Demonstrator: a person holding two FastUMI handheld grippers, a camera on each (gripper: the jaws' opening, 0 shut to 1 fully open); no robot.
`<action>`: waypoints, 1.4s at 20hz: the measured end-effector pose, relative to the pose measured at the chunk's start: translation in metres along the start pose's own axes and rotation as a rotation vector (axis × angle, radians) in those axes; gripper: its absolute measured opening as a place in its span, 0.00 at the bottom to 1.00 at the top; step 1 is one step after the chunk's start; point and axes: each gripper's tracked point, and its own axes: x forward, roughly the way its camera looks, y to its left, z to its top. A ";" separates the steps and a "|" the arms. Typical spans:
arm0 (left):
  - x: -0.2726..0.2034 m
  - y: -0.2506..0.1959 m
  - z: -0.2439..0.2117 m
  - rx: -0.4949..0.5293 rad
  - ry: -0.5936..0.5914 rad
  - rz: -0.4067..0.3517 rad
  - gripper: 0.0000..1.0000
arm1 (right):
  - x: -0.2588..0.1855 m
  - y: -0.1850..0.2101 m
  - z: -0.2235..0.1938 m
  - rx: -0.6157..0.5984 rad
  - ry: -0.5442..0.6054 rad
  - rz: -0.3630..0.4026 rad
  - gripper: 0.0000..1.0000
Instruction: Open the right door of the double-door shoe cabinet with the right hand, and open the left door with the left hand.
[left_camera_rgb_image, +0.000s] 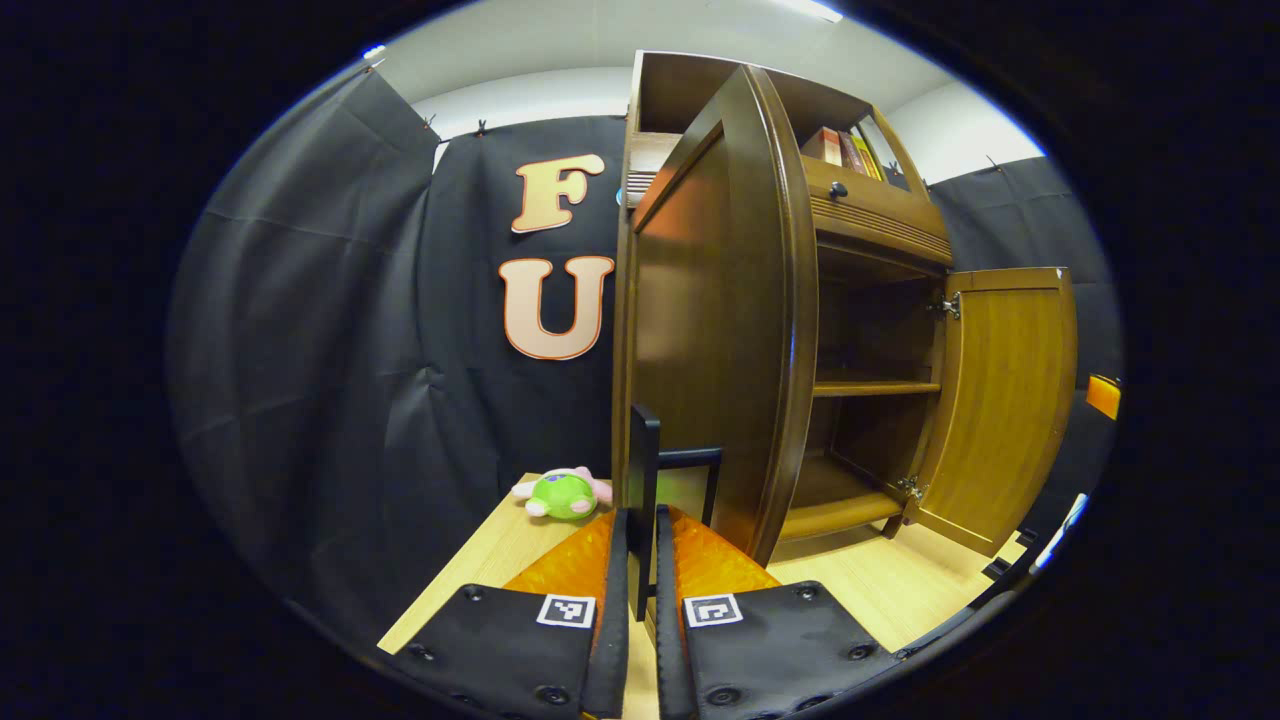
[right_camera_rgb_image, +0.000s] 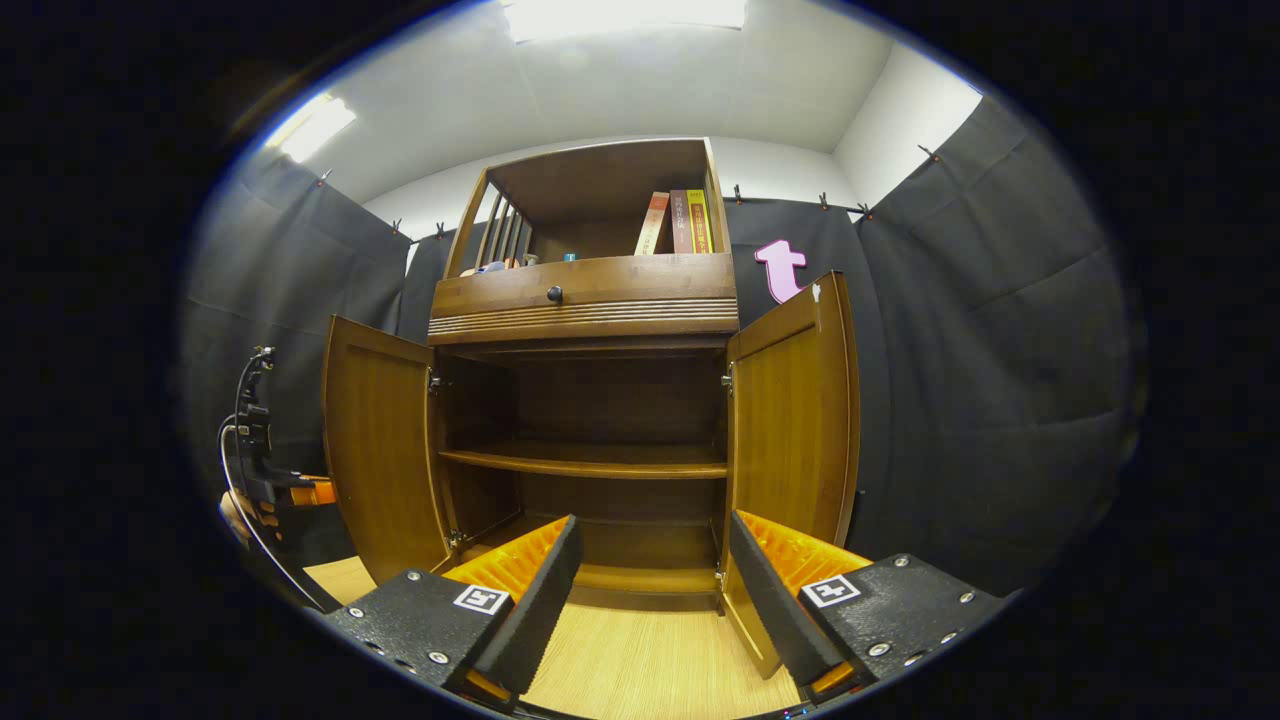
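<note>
- Shoe cabinet (right_camera_rgb_image: 590, 300) stands on the wooden desk (right_camera_rgb_image: 640, 670) against the black cloth wall, and we see both of its lower doors swung open.
- In the right gripper view, we see the left door (right_camera_rgb_image: 380, 450) standing out at the left and the right door (right_camera_rgb_image: 795, 420) standing out at the right, with the bare inner shelf (right_camera_rgb_image: 585, 460) between them.
- We see the right tool (right_camera_rgb_image: 650, 560) spread wide and holding nothing, in front of the open cabinet and apart from both doors.
- In the left gripper view, we see the left tool (left_camera_rgb_image: 640, 560) drawn narrow, its fingers pressed on either side of the dark handle (left_camera_rgb_image: 645, 480) on the left door (left_camera_rgb_image: 720, 330), which stands edge-on close before the camera.
- Beyond that door we see the right door (left_camera_rgb_image: 1000, 400) hanging open on its hinges.
- We see a drawer with a dark knob (right_camera_rgb_image: 553, 294) above the doors, and a few books (right_camera_rgb_image: 675, 222) standing in the top compartment.
- A green and pink soft toy (left_camera_rgb_image: 563, 493) lies on the desk beside the cabinet, left of the left tool.
</note>
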 end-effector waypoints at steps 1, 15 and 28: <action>-0.003 0.004 0.002 -0.002 -0.004 0.009 0.17 | 0.000 0.002 -0.001 0.001 0.001 0.002 1.00; -0.025 0.052 0.017 -0.008 -0.040 0.064 0.19 | 0.012 0.031 -0.006 0.016 0.019 0.049 0.91; -0.056 0.046 0.028 -0.053 -0.033 0.030 0.12 | 0.022 0.026 -0.013 0.037 0.036 0.045 0.91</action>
